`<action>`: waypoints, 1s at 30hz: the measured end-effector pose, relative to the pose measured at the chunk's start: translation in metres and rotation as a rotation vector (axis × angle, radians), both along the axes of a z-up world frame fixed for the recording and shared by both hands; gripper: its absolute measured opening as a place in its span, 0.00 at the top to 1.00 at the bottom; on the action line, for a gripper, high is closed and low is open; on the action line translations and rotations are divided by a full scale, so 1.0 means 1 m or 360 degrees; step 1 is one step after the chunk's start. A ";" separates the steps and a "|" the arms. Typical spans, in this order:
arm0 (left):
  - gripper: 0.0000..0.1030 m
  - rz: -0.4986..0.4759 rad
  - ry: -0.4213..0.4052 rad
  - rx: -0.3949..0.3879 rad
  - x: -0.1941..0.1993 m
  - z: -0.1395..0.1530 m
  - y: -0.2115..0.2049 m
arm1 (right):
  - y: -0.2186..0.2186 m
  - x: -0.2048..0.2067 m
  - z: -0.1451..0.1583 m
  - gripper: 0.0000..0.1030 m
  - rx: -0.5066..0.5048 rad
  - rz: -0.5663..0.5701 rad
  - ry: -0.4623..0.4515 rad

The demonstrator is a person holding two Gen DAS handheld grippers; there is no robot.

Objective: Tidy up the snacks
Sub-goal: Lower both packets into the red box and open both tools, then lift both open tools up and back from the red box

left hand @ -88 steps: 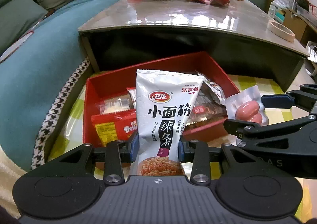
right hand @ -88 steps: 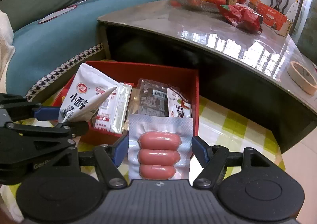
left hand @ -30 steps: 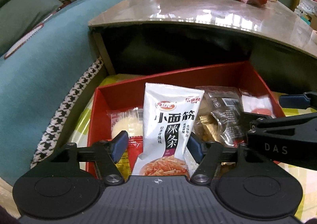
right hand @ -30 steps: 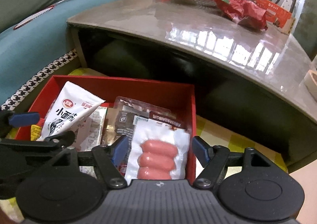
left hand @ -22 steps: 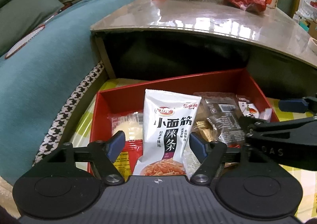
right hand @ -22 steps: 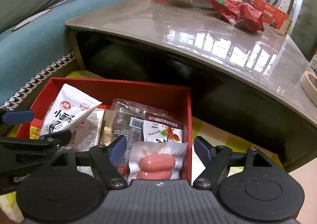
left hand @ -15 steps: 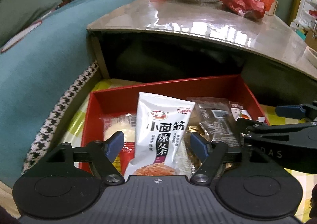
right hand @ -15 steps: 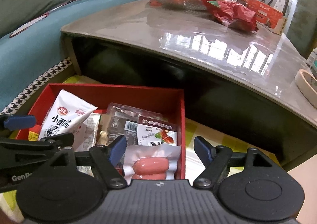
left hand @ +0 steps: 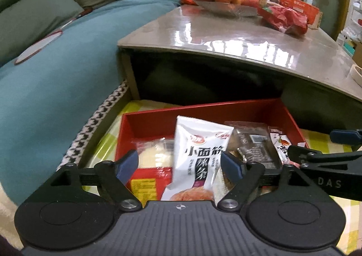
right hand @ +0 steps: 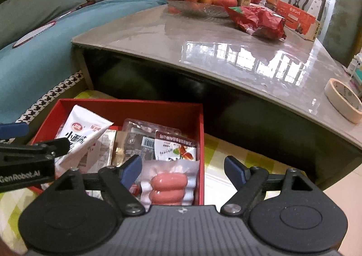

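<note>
My left tool (left hand: pixel 179 164) has just been opening; the white spicy-strip packet (left hand: pixel 199 158) stands upright between its pads, untouched, in the red box (left hand: pixel 203 110). My right tool (right hand: pixel 183 168), also just opening, stands wide over the sausage pack (right hand: pixel 169 184), long axis toward me.

snack packets (left hand: pixel 199 154) in box (left hand: pixel 203 108), box before table (right hand: pixel 226 52), fruit bowl (right hand: pixel 199 10) on table

Two wrist views, side by side, angled down, close above shared red box (left hand: pixel 144 125) (right hand: pixel 201 142)

red box (left hand: pixel 291 118), white spicy-strip packet (left hand: pixel 199 154), pink sausages (right hand: pixel 168 185), teal sofa cover (left hand: pixel 56 75), yellow-green checked cloth (right hand: pixel 226 154).
</note>
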State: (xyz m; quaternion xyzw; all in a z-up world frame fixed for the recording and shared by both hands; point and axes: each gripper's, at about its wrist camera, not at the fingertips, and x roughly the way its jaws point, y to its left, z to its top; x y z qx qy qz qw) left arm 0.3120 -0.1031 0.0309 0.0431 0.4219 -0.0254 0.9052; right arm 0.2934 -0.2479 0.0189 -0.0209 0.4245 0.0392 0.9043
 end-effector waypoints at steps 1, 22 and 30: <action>0.18 0.0009 -0.0001 -0.0007 -0.002 0.001 0.002 | 0.000 -0.002 0.000 0.17 0.0001 -0.0002 0.0004; 0.14 0.0036 -0.0044 0.0107 -0.064 0.003 0.001 | 0.006 -0.060 0.004 0.16 0.0033 -0.0011 0.0045; 0.13 0.0040 -0.0056 0.0106 -0.079 0.004 -0.002 | 0.004 -0.075 0.009 0.16 0.0053 -0.0017 0.0021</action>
